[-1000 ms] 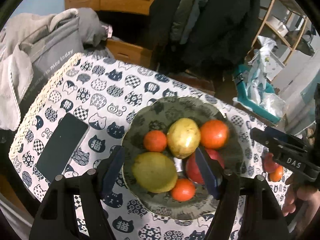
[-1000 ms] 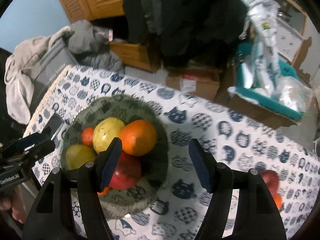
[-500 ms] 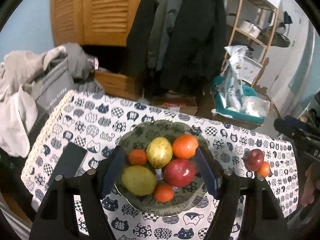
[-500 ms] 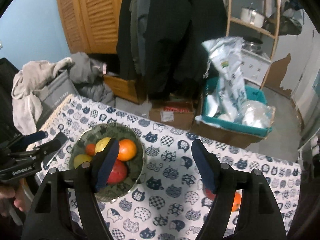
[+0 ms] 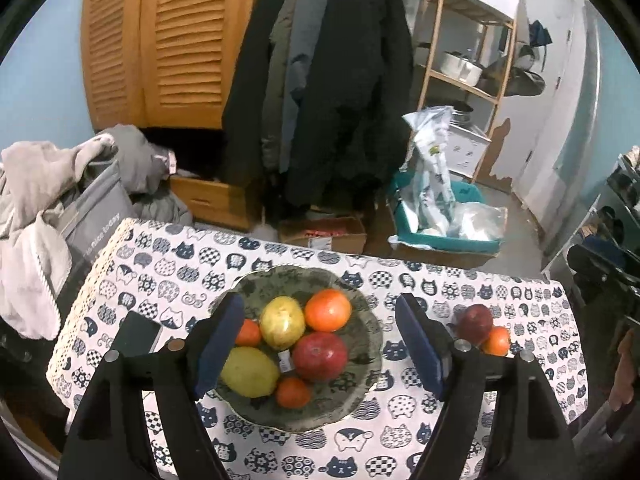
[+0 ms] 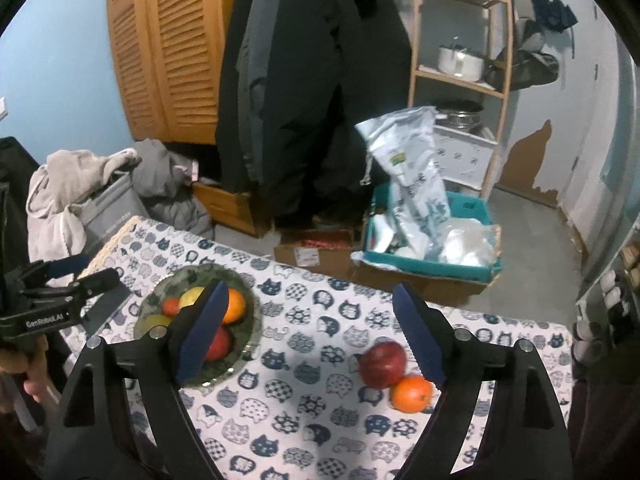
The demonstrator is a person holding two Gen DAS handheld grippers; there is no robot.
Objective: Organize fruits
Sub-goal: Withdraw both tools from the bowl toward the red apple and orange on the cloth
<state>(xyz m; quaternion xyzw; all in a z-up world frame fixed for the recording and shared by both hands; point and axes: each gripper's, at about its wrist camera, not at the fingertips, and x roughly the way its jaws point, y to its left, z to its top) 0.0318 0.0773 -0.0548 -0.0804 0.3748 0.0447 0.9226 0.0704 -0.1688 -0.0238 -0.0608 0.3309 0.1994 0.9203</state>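
Now both tongs (image 5: 320,344) (image 6: 312,332), just opening, hang empty above the fruit bowl (image 5: 360,384).

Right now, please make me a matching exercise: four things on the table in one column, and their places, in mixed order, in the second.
1. yellow-green fruit
2. phone
3. dark red apple
4. orange

A. on the cloth, left of the bowl
B. inside the bowl
C. on the cloth, nearest the right gripper's right finger
D. on the cloth, touching the orange

Pairs: 1-B, 2-A, 3-D, 4-C
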